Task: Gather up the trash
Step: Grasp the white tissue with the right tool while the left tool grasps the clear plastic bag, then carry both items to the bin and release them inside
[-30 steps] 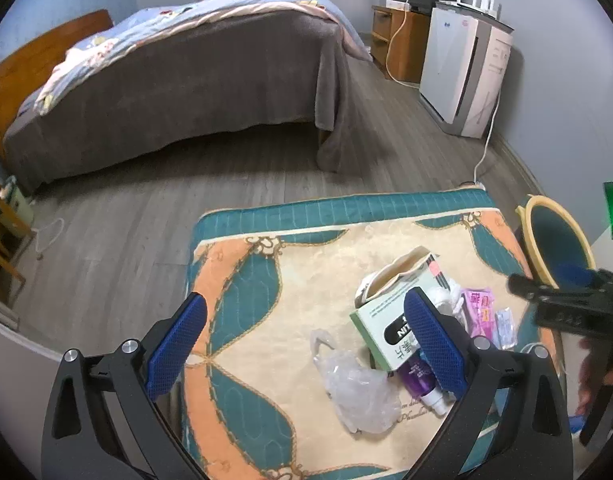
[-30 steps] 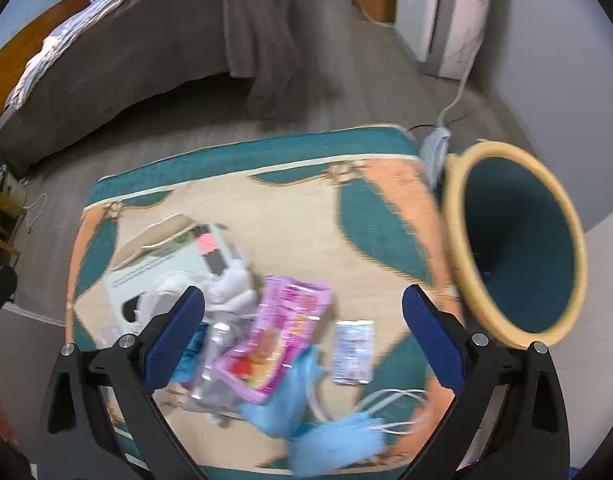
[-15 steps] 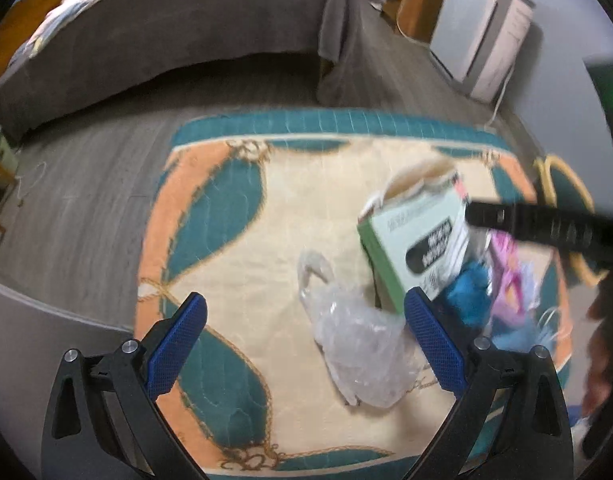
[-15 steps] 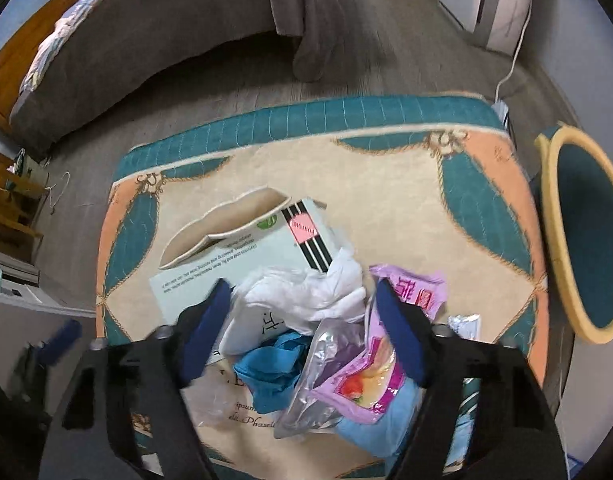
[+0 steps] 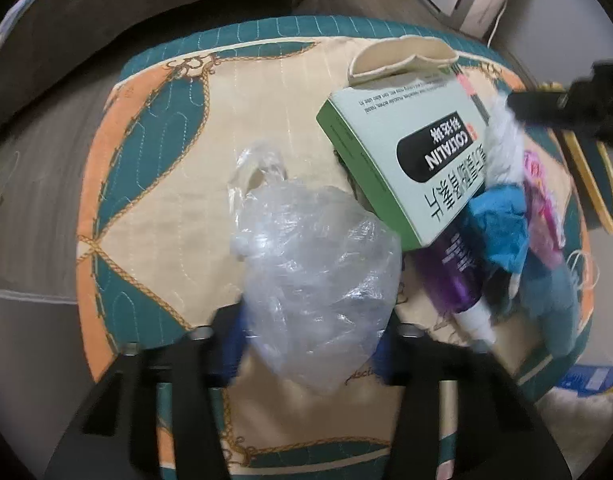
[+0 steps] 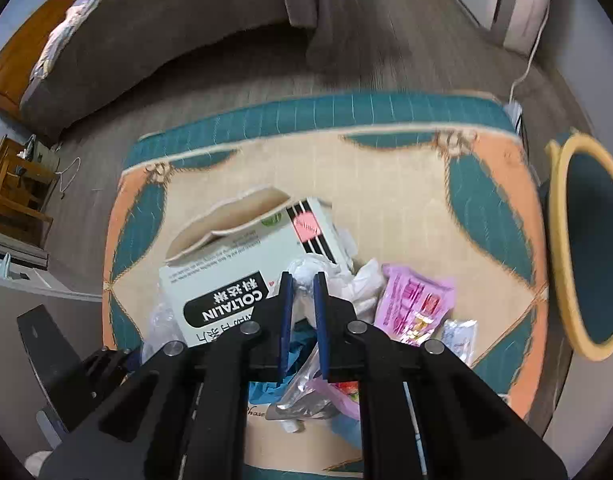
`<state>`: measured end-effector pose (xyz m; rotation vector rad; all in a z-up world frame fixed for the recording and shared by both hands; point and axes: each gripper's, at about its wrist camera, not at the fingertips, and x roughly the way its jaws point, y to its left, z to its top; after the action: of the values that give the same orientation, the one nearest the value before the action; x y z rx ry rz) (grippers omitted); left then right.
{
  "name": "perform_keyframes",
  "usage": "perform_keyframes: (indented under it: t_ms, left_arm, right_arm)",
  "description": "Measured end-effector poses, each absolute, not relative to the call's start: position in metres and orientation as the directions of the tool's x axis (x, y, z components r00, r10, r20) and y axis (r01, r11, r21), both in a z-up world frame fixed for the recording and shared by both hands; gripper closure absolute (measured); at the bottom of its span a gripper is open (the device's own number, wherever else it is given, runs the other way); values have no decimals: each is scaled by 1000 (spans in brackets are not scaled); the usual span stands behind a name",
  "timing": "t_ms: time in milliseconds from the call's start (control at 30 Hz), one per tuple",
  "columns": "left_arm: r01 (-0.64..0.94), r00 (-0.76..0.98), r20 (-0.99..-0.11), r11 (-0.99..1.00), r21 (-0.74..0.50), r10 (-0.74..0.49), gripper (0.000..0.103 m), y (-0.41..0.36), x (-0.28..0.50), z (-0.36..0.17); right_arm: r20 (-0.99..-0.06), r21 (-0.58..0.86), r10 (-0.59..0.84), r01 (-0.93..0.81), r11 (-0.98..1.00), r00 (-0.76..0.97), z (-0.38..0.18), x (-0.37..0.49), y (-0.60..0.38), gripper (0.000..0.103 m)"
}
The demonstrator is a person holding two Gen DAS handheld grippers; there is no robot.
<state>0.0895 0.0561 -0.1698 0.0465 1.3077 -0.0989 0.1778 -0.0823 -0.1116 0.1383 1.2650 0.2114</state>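
On a teal-and-orange quilted mat (image 5: 154, 184), the left gripper (image 5: 310, 340) is closing around a crumpled clear plastic bag (image 5: 314, 264) while the right gripper (image 6: 303, 280) is closing on a crumpled white tissue (image 6: 306, 272).

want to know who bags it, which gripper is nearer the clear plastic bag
Left. The left gripper straddles the clear plastic bag, its jaws closing with the bag between them. The right gripper is away past the green box, closing on white tissue.
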Motion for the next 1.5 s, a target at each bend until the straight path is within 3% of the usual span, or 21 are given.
perform_keyframes:
  t_ms: [133, 533, 800, 1100, 1500]
  left_arm:
    - [67, 306, -950, 997, -35, -54, 72, 65, 90, -153]
    - [43, 581, -814, 998, 40, 7, 73, 71, 81, -57]
    - [100, 693, -719, 995, 26, -51, 73, 48, 75, -9]
    - [202, 727, -672, 979, 17, -138, 73, 11, 71, 15]
    - [297, 699, -686, 955, 21, -202, 73, -35, 70, 8]
  right_arm:
    - [-913, 231, 244, -78, 970, 327, -96, 176, -91, 93]
    - [-847, 229, 222, -44, 972, 483, -36, 159, -125, 93]
    - [-793, 287, 240, -5, 958, 560, -2, 145, -157, 93]
    - [-777, 255, 191, 22, 967, 600, 6, 140, -192, 93]
    - [-794, 266, 176, 72, 961, 582, -10, 137, -244, 93]
